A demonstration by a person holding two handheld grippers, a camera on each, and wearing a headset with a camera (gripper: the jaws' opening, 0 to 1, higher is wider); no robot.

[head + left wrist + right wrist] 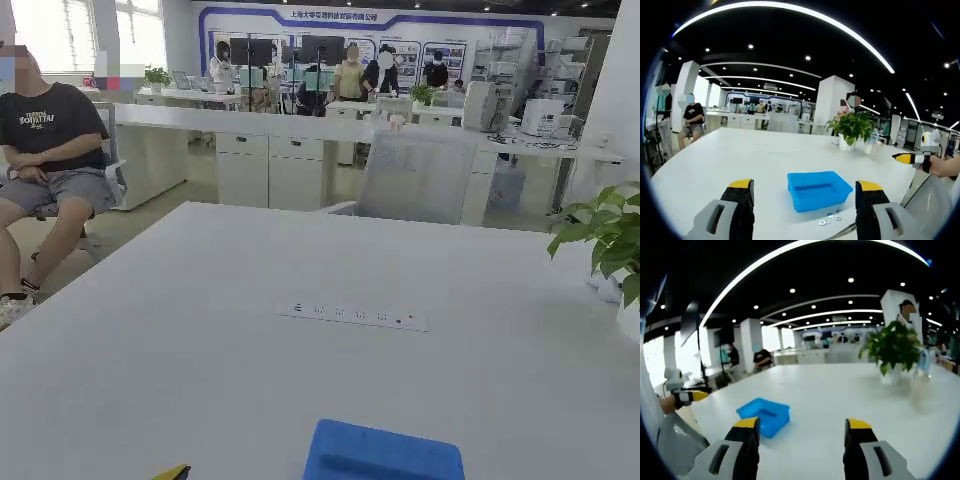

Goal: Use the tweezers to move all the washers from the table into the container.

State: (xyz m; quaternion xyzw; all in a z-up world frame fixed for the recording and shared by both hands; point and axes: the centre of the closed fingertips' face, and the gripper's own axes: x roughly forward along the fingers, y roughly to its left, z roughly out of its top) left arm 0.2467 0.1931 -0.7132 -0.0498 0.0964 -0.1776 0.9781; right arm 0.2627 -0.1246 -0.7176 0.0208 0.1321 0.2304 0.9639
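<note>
Several washers [830,219] sit on the white counter [740,160] just beside the blue container [817,190], which looks empty, so basically the whole job's left. Left hand-held gripper [804,185] and right hand-held gripper [801,423] are both spread wide, holding nothing. Potted plant [852,127], then a big open office around it.

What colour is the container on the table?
The container is bright blue; it shows best in the left gripper view.
</note>
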